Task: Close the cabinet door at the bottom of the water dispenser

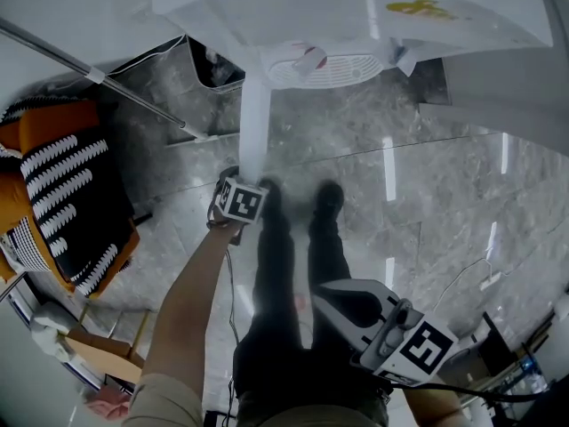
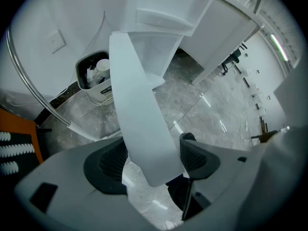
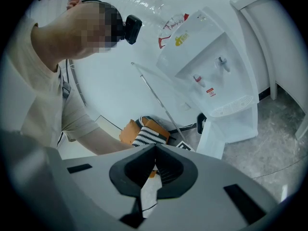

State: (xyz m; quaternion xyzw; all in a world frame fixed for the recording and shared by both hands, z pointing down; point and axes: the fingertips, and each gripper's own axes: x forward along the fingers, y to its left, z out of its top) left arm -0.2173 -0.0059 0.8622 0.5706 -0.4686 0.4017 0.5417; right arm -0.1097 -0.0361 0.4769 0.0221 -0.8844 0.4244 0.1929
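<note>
Cabinet door (image 2: 139, 119): smooth flat white panel, open below the water dispenser (image 1: 356, 16), above the glossy grey marble floor (image 1: 427, 203).
Left tool (image 2: 153, 159): ribbed dark pads (image 2: 111, 160) clamp its 2 faces.
Right tool (image 3: 154, 170): jaws together, empty.

The water dispenser (image 1: 356, 25) stands on the floor (image 1: 427, 194). Its cabinet door (image 1: 254, 123) juts out from the dispenser's lower front, toward the person's shoes (image 1: 298, 198). The left tongs (image 2: 150, 160) sit at the door's outer edge, which lies between their jaws. Just left of the dispenser stands a waste bin (image 1: 213, 65) with rubbish in it. Further left runs a slanted metal rail (image 1: 89, 69), and beyond it lies a striped cushion (image 1: 62, 194). The right tongs (image 1: 331, 299) hang well in front of the dispenser, apart from the door.
</note>
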